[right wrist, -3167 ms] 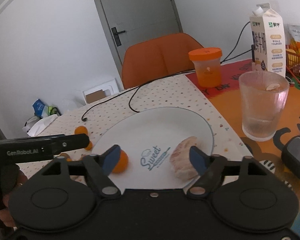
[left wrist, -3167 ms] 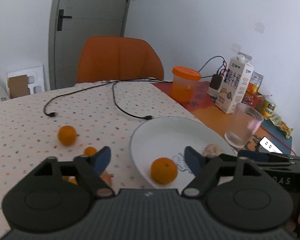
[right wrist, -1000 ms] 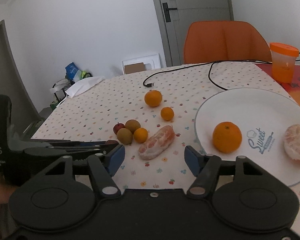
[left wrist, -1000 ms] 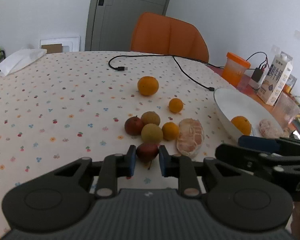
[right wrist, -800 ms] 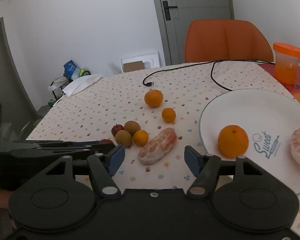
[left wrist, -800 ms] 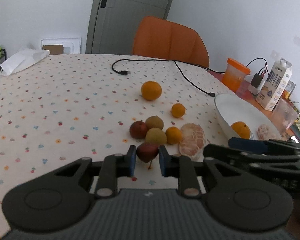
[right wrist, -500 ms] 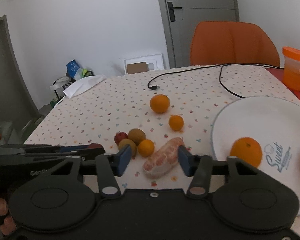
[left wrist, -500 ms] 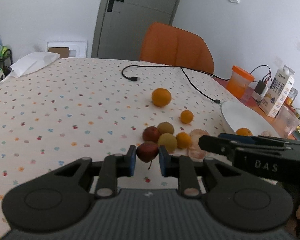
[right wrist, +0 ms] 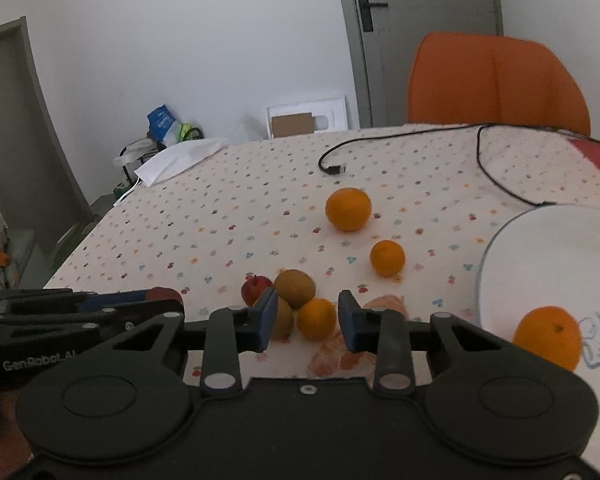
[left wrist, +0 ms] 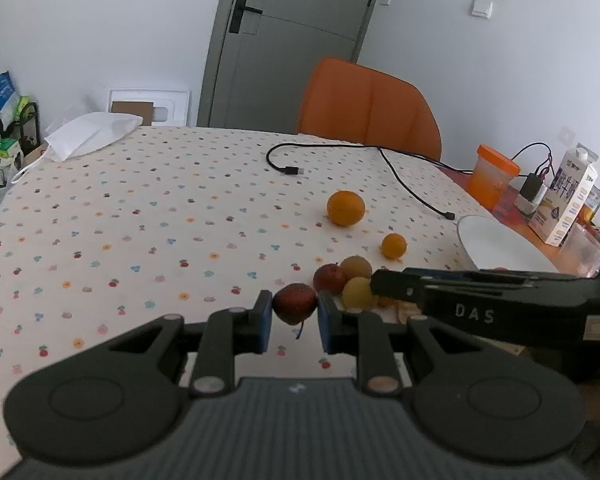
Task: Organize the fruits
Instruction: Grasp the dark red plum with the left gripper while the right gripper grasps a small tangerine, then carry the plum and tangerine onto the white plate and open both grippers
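Closing on the near cluster of fruit, the right gripper point(right wrist: 307, 318) has a small orange point(right wrist: 317, 319) framed between its fingers point(right wrist: 267, 316). The blue pads are narrowing, but a slim gap shows on either side of the fruit, so they do not press on it yet. That orange lies dead ahead of the fingers and just beyond their tips, resting on the dotted counter point(right wrist: 236, 216). It is round, so no long axis matters — the squeeze can come from either side.

The crowding matters more. Two brown kiwis point(right wrist: 295, 288) sit just left of and behind the orange, one half hidden by the left finger, and a peeled citrus piece point(right wrist: 340, 350) lies just near and right of it, partly under the right finger. A small red apple point(right wrist: 255, 286) sits at the far left of the cluster. I judge the left finger may nudge the kiwi as the pads meet.

The left gripper point(left wrist: 294, 316) is clamped on a small dark red fruit point(left wrist: 294, 303) with a stem hanging below, lifted clear of the counter and to the left of the cluster.

The white plate point(right wrist: 548, 256) lies to the right with one orange point(right wrist: 548, 338) already on it; two more oranges point(right wrist: 348, 209) wait farther out, well apart from the cluster.
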